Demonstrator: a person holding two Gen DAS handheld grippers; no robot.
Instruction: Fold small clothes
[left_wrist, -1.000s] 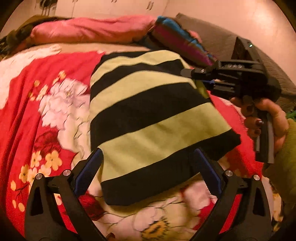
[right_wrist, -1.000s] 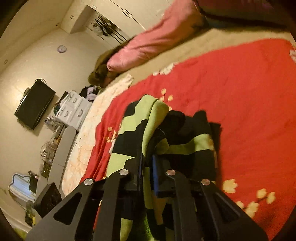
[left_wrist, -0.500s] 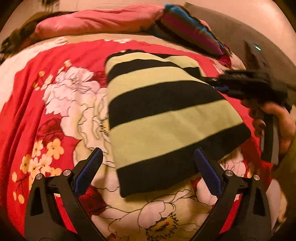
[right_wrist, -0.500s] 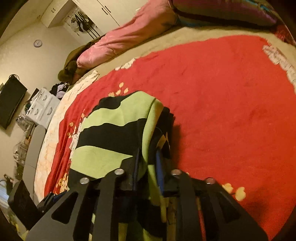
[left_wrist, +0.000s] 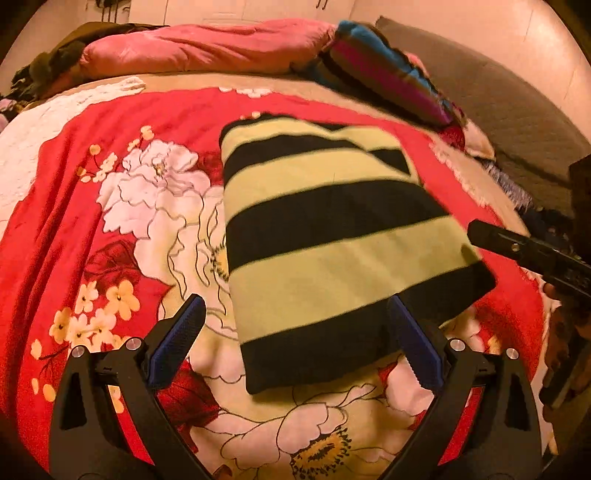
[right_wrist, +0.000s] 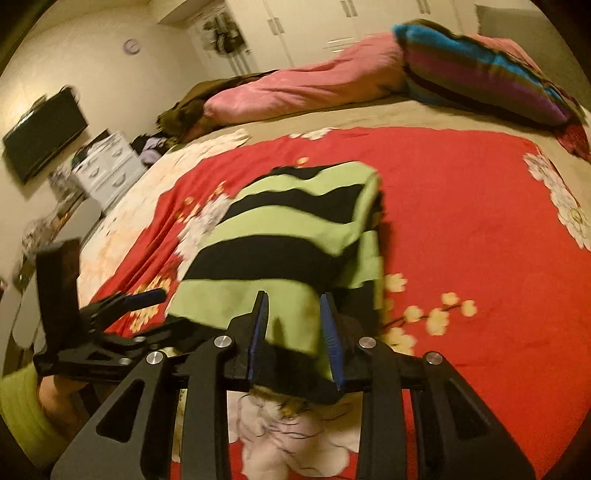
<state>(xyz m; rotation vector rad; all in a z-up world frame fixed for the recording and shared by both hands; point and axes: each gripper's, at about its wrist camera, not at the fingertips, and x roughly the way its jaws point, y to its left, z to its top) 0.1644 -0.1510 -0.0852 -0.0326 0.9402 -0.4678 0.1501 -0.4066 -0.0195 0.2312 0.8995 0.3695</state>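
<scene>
The folded yellow-green and black striped garment (left_wrist: 332, 243) lies mid-frame on the floral bedspread (left_wrist: 110, 206). Left claw (left_wrist: 293, 345) gapes wide, empty; right claw (right_wrist: 295, 332) is opening, fabric between its pads.

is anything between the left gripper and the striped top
Nothing visible. The left gripper is open just over the near edge of the striped top, with only bedspread around. The right gripper, jaws opening, straddles the top's right edge.

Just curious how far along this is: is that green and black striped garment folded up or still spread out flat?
Folded. The striped garment lies as a compact rectangle on the red floral bedspread, and layers show stacked along its edge.
</scene>
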